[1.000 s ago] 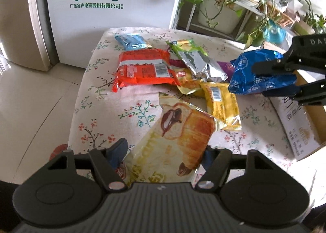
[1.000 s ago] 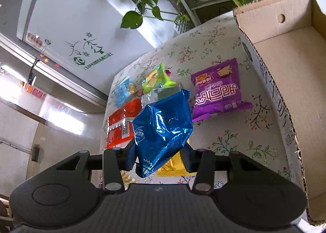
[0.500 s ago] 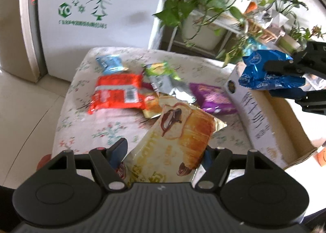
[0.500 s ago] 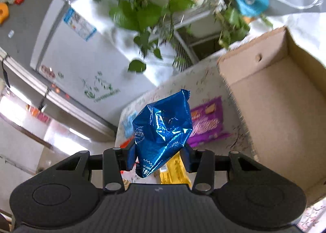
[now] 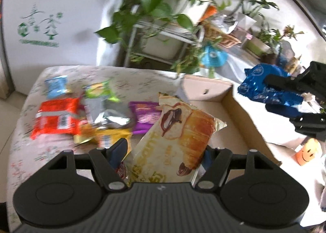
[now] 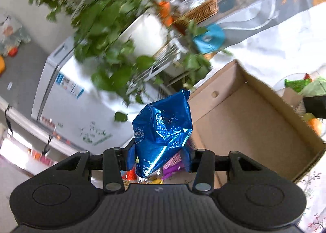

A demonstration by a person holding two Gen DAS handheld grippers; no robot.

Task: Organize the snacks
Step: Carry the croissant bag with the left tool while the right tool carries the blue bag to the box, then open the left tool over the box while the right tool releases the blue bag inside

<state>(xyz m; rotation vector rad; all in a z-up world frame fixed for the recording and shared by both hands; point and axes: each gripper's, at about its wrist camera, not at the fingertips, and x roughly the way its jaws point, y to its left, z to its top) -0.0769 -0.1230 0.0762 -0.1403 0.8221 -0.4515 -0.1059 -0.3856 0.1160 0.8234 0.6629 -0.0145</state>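
Left gripper (image 5: 163, 152) jaws are clamped on a croissant packet (image 5: 175, 141), lifted above the tabletop (image 5: 22, 151). The right gripper (image 6: 159, 153) pinches a blue foil packet (image 6: 163, 131) beside the open cardboard box (image 6: 254, 123); plants (image 6: 106, 35) stand beyond.

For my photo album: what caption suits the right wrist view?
Tongs clamp a blue bag beside an open, empty cardboard box.

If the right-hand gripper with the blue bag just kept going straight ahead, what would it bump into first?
Probably the cardboard box: the right gripper, shut on the blue bag, points roughly at the box's near left wall. Depth is unclear through the fisheye, so it might pass above it.
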